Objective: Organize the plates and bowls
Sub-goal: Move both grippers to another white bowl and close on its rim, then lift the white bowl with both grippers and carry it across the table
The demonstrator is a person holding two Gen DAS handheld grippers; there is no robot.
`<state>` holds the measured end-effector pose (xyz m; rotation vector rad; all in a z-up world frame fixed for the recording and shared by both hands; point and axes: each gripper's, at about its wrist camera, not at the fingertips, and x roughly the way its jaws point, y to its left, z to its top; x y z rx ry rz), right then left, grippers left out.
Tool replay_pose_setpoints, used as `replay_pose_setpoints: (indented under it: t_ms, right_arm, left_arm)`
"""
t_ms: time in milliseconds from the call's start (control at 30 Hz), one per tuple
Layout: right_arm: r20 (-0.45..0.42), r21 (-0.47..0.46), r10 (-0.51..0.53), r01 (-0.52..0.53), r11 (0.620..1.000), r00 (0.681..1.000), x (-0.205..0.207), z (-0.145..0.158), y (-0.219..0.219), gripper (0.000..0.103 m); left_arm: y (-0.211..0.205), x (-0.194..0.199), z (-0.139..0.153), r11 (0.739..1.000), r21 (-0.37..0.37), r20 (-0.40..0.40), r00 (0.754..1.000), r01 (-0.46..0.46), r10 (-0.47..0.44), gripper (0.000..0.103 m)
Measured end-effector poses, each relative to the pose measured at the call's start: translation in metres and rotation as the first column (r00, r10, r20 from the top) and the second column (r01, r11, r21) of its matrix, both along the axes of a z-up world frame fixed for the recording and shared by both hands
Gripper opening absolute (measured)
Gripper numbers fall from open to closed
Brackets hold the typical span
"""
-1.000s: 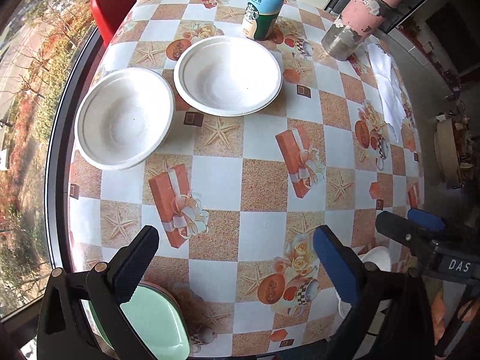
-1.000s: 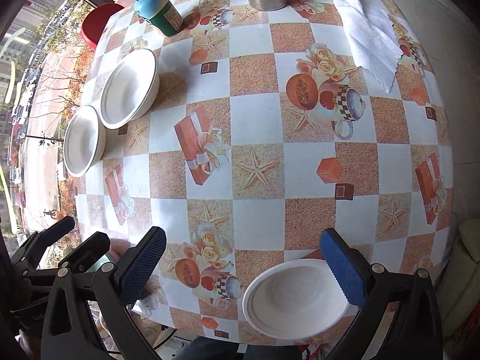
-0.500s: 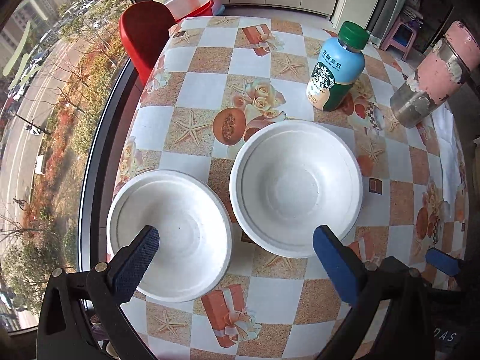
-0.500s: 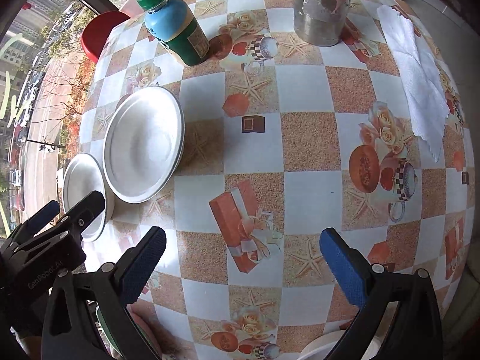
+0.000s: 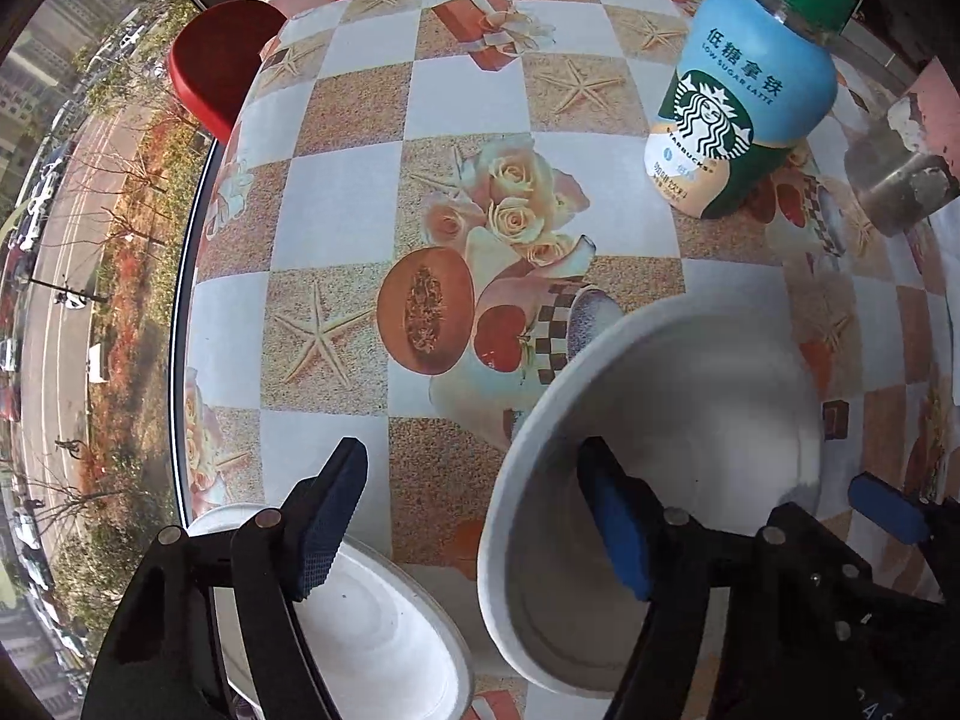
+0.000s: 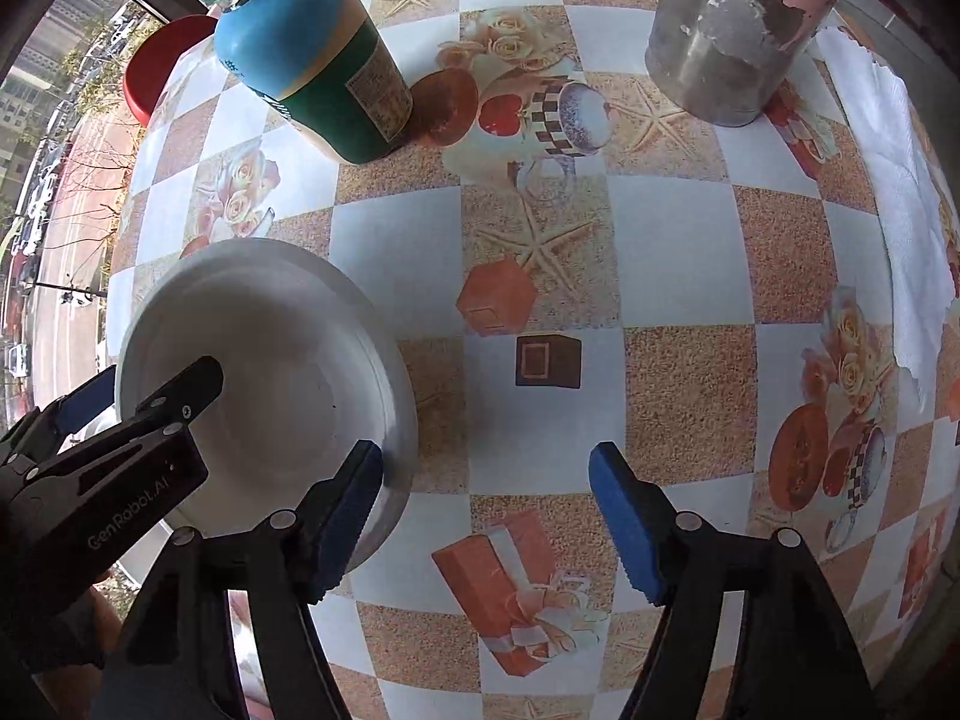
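1. The big white bowl (image 5: 660,450) is sitting near the table's (image 5: 336,192) window edge.
2. The left tongs (image 5: 474,516) and right tongs (image 6: 486,516) are closing over its opposite rims, not yet pinching.
3. Next, I think, they squeeze, lift, and stack it on the small bowl (image 5: 372,618) just beside.
4. The bottle (image 5: 738,102) is standing close behind.

two bowls on the table (image 5: 336,216): big bowl (image 5: 690,420) at 4 o'clock in left view, small bowl (image 5: 384,630) at 7, just beside it. bottle (image 5: 738,114) at 1 o'clock behind big bowl, flask (image 6: 738,30) right of bottle, cloth (image 6: 894,192) at 3 o'clock in right view.
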<state>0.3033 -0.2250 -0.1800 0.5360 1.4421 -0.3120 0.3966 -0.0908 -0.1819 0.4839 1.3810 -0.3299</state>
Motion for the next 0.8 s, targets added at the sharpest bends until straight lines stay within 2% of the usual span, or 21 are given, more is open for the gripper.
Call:
replay_pose_setpoints:
  t_ms: [67, 100, 133, 167, 233, 300, 367, 567, 700, 800]
  right_arm:
    - [0.025, 0.040, 0.002, -0.003, 0.999, 1.000, 0.003, -0.003, 0.002, 0.064]
    - [0.040, 0.060, 0.007, -0.009, 0.998, 0.999, 0.004, -0.003, 0.003, 0.054]
    - [0.051, 0.076, 0.019, -0.023, 0.997, 0.999, 0.006, -0.003, 0.005, 0.042]
    - [0.060, 0.089, 0.037, -0.042, 0.995, 0.997, 0.008, -0.002, 0.008, 0.036]
    - [0.077, 0.103, 0.074, -0.082, 0.991, 0.994, 0.010, 0.000, 0.015, 0.018]
    - [0.068, 0.092, 0.080, -0.086, 0.992, 0.994, 0.006, 0.000, 0.015, 0.018]
    - [0.063, 0.134, 0.061, -0.069, 0.989, 0.996, -0.004, -0.003, 0.009, 0.018]
    - [-0.001, 0.166, 0.083, -0.082, 0.983, 0.997, -0.057, -0.003, 0.001, 0.018]
    - [-0.075, 0.178, 0.083, -0.068, 0.982, 0.994, -0.103, -0.007, 0.004, 0.018]
    - [-0.107, 0.164, 0.124, -0.106, 0.981, 0.986, -0.132, -0.006, 0.021, 0.018]
  left_arm:
    - [-0.004, -0.001, 0.000, 1.000, -0.021, -0.013, 1.000, 0.009, -0.009, 0.056]
    - [-0.007, -0.003, 0.001, 0.999, -0.026, -0.014, 1.000, 0.020, -0.020, 0.051]
    - [-0.010, -0.005, 0.001, 0.999, -0.025, -0.018, 0.999, 0.033, -0.034, 0.043]
    - [-0.013, -0.008, 0.001, 0.999, -0.020, -0.027, 0.998, 0.048, -0.049, 0.039]
    - [-0.016, -0.012, -0.001, 0.998, -0.003, -0.036, 0.998, 0.056, -0.056, 0.039]
    - [-0.015, -0.017, 0.000, 0.999, -0.024, -0.051, 0.998, 0.046, -0.047, 0.038]
    - [-0.017, -0.027, 0.002, 0.998, -0.042, -0.064, 0.997, 0.048, -0.051, 0.036]
    - [-0.028, -0.101, -0.001, 0.987, -0.023, -0.091, 0.983, 0.157, -0.158, 0.036]
    - [-0.010, -0.151, -0.010, 0.988, -0.043, -0.150, 0.976, 0.150, -0.155, 0.036]
    - [0.011, -0.179, -0.010, 0.991, -0.053, -0.181, 0.974, 0.127, -0.134, 0.036]
